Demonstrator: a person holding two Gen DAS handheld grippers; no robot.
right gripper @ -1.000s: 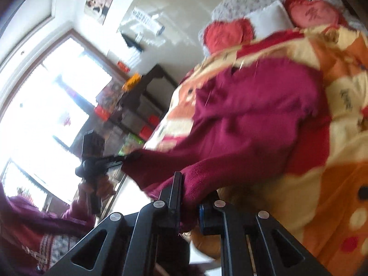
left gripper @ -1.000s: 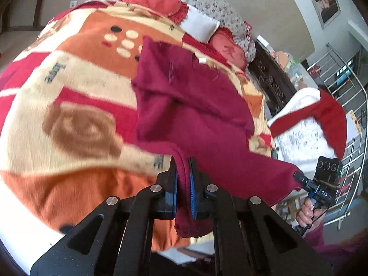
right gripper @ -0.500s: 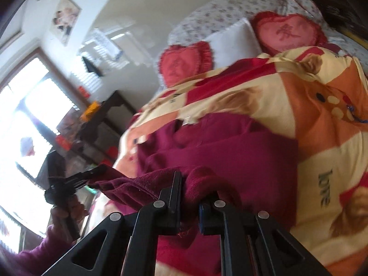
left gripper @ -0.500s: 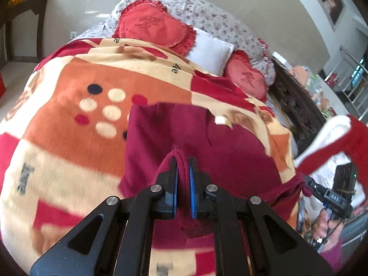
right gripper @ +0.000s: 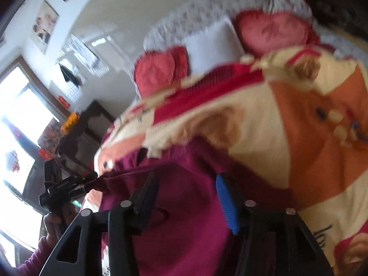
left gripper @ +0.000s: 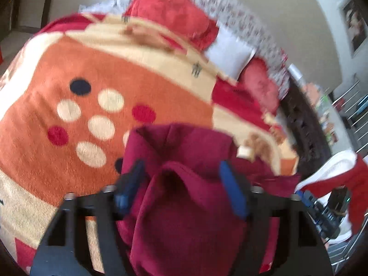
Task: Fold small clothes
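So one fold looks done: the dark red top lies doubled on the bed blanket, low-mid of frame, w/ left claw and right claw both opening off it, so more folds prob. left.

Maroon fleece garment lies folded double, bunched, on the blanket.

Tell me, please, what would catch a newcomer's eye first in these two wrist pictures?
First, the dark red garment, bunched in the foreground between the fingers of the left gripper, whose jaws are opening. It lies on a loud orange, cream and red dotted blanket covering the bed. At the bed's head, red heart cushions flank a white pillow.
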